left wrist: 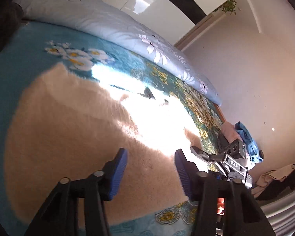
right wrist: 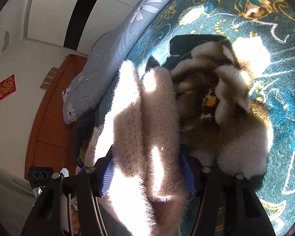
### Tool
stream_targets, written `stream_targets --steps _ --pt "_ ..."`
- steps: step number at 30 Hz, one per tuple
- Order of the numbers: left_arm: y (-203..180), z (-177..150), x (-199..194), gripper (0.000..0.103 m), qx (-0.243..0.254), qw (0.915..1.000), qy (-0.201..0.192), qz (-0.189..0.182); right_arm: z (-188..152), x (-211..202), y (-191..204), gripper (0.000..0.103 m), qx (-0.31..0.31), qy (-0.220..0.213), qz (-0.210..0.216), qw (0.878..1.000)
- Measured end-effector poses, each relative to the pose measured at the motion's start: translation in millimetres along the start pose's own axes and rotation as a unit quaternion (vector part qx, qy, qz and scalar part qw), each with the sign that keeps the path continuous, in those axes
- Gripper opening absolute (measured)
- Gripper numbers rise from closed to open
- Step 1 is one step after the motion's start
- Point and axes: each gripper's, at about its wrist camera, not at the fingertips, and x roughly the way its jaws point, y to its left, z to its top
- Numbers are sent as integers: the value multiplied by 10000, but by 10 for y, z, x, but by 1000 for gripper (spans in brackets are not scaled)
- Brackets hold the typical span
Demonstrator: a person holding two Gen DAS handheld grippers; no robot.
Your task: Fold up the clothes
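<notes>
Left claw (left wrist: 150,174) stood part open above the fuzzy beige garment (left wrist: 72,129), gripping nothing. Right claw (right wrist: 147,175) clamped a fold of it.

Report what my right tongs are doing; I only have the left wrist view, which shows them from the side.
Observer: The right tongs are closed on a fold of the fluffy beige garment; the cloth fills the gap from pad to pad.
Operator: Say what lies beyond them.
Observer: A bunched brown-and-white fluffy heap with a yellow patch rests on the teal blanket, just past the held fold.
Operator: Name what stands left of the fold.
Observer: A grey-blue floral pillow lies against an orange-brown wooden headboard.
</notes>
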Motion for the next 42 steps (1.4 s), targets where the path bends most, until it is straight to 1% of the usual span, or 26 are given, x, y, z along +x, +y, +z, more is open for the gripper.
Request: stream_targets --steps 1,2,3,4,5,6,9,13,14,17,19,22,24,27,32,36,39,41,42 --pt "-7 -44 81 29 -24 9999 73 95 -6 -3 6 61 -27 19 19 10000" --pt "14 -79 116 18 -52 9997 85 203 -13 -6 12 61 -53 39 38 10000" --pt "45 -105 129 9 -78 9996 81 263 -24 -8 20 61 -100 50 60 9999" --pt "89 -120 134 7 -94 9995 85 285 -28 -5 24 61 -135 65 73 9999" --pt "144 -127 130 3 -108 9995 92 279 -27 3 19 61 -142 76 79 9998" --pt "192 -139 133 1 -133 9995 98 266 -25 12 15 61 -150 86 85 9998" --pt "200 -161 142 1 -169 9994 65 281 6 83 16 62 -75 90 49 9999" --pt "95 -199 147 1 99 9984 -31 556 27 129 82 61 -128 102 -84 9998" --pt "95 -201 153 1 104 9983 -49 567 25 111 100 56 -129 81 -99 9998" --pt "126 -202 152 1 18 9987 -67 513 19 32 207 44 -173 -4 -84 9998" --pt "125 -216 80 1 -77 9989 -113 438 16 -26 373 42 -335 -47 -184 9993" --pt "102 -280 -47 1 -159 9991 -178 358 19 -99 617 41 -568 -25 -440 9974" --pt "89 -346 -98 1 -163 9991 -187 340 17 -137 744 41 -688 -6 -526 9962" --pt "131 -414 -40 1 -194 9993 -96 320 -6 -154 933 41 -848 34 -690 9940" --pt "231 -403 -9 3 -351 9993 -82 124 -87 -76 1244 41 -993 126 -1016 9898" --pt "328 -416 -160 3 -581 9981 -124 -155 -128 -54 1488 41 -1225 127 -1303 9838" --pt "380 -438 -337 3 -634 9975 -224 -209 -144 -42 1559 41 -1300 119 -1395 9816" --pt "416 -428 -514 3 -630 9970 -363 -256 -139 -40 1542 41 -1289 97 -1390 9818" --pt "445 -405 -635 3 -608 9966 -509 -214 -135 -48 1506 41 -1256 84 -1379 9824"
